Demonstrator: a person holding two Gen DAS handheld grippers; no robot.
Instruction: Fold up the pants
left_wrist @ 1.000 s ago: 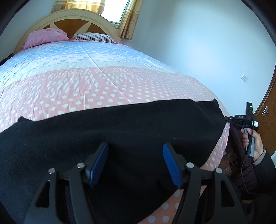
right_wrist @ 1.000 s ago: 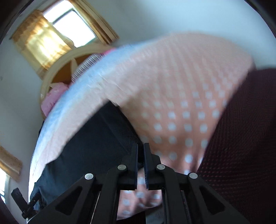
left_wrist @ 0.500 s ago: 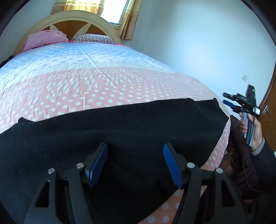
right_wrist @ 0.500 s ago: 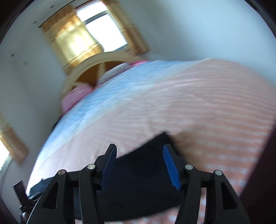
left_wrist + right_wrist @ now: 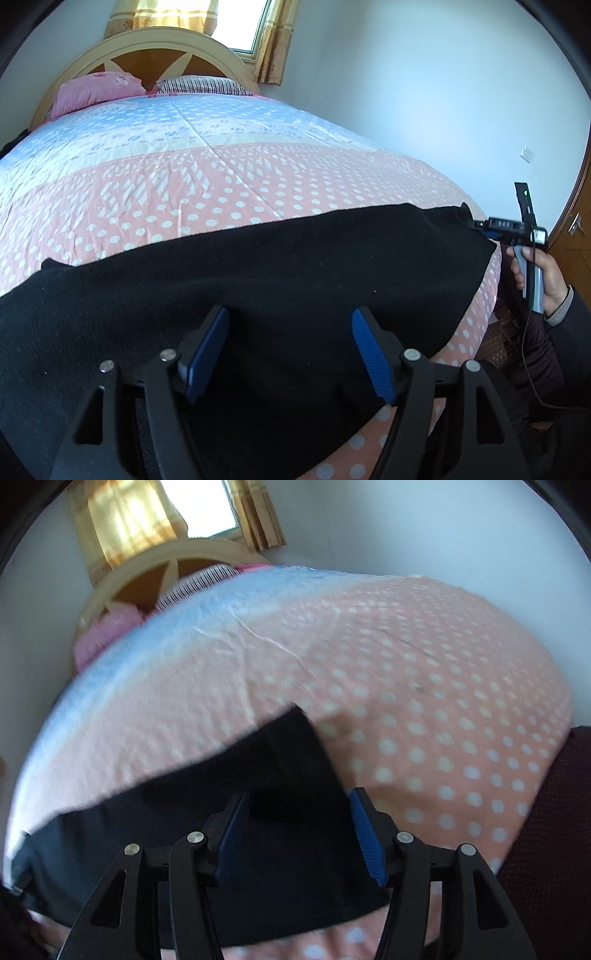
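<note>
Back down at the pants' far corner, the right claw [image 5: 295,834] now hangs low with jaws wide, having swung up off the cloth half a second ago.

Black pants [image 5: 258,295] lie flat across the foot of the bed [image 5: 221,177], well short of the pink pillow [image 5: 96,90]. Left claw [image 5: 290,356] hovers over their near edge, jaws spread wide, gripping nothing. Right claw's blue pads straddle the pants' end; whether they touch the cloth is unclear. A hand [image 5: 543,273] grips its handle.
</note>
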